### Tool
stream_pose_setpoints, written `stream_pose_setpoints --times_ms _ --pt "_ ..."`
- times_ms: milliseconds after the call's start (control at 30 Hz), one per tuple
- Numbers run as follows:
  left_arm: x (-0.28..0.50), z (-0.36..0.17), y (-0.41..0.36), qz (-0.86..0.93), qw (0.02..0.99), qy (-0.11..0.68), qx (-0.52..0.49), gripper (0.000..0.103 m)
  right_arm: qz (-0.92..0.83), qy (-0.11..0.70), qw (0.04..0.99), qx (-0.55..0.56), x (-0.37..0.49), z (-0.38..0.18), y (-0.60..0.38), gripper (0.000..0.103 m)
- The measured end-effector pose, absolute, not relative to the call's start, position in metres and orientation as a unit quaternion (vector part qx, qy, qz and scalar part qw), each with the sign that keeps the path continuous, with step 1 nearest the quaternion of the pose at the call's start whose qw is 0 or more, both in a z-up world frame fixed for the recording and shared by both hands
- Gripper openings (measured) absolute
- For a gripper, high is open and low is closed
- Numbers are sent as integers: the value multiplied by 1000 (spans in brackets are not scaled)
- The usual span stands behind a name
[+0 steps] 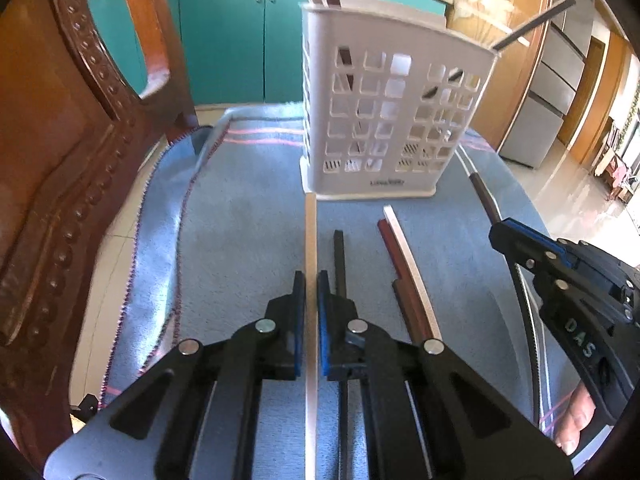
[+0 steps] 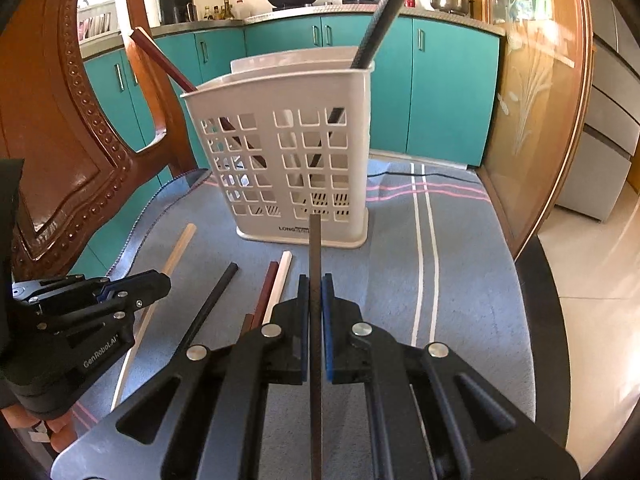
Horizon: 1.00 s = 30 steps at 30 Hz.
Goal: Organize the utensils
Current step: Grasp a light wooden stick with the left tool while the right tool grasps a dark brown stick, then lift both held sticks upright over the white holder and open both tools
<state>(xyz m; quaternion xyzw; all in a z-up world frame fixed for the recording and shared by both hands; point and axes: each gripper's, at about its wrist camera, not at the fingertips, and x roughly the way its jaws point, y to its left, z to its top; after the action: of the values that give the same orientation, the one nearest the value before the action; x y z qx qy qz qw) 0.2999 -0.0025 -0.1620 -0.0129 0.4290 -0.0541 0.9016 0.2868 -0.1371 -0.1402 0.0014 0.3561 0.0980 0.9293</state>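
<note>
Now each gripper is clamped on one chopstick: the left gripper (image 1: 311, 280) pinches a pale cream chopstick (image 1: 311, 248), and the right gripper (image 2: 316, 284) pinches a dark grey chopstick (image 2: 315, 248), both sticks pointing toward the white holder (image 2: 288, 152) standing at the far side of the bench (image 2: 460, 280).

The likely trouble is pivoting: each stick is thin, smooth and gripped along a short stretch, so it could swing between the pads as it is tipped upright and miss the holder's mouth. A tip catching the rim could also nudge the light plastic holder across the cloth or tip it. Sticks already leaning out of it narrow the opening.

The holder is rigid moulded plastic with a grid of square holes and two compartments. The chopsticks are long, slim and square-edged; a black chopstick (image 1: 339, 256), a red-brown chopstick (image 1: 394, 244) and a white chopstick (image 1: 400, 232) lie on the soft, napped blue cloth (image 1: 248, 240).
</note>
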Motion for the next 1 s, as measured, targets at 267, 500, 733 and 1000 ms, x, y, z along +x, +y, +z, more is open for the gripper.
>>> stream_pose_setpoints --times_ms 267,500,733,1000 --pt "307 -185 -4 -58 873 484 -17 7 68 477 875 41 312 -182 -155 7" --pt "308 -188 -9 -58 873 485 -7 7 64 468 881 -15 308 -182 -139 12" --pt "310 -188 -10 -59 873 484 6 8 51 465 882 -56 312 -184 -128 21" --pt "302 -164 0 -77 891 447 -24 7 81 459 885 -4 310 -169 -137 7"
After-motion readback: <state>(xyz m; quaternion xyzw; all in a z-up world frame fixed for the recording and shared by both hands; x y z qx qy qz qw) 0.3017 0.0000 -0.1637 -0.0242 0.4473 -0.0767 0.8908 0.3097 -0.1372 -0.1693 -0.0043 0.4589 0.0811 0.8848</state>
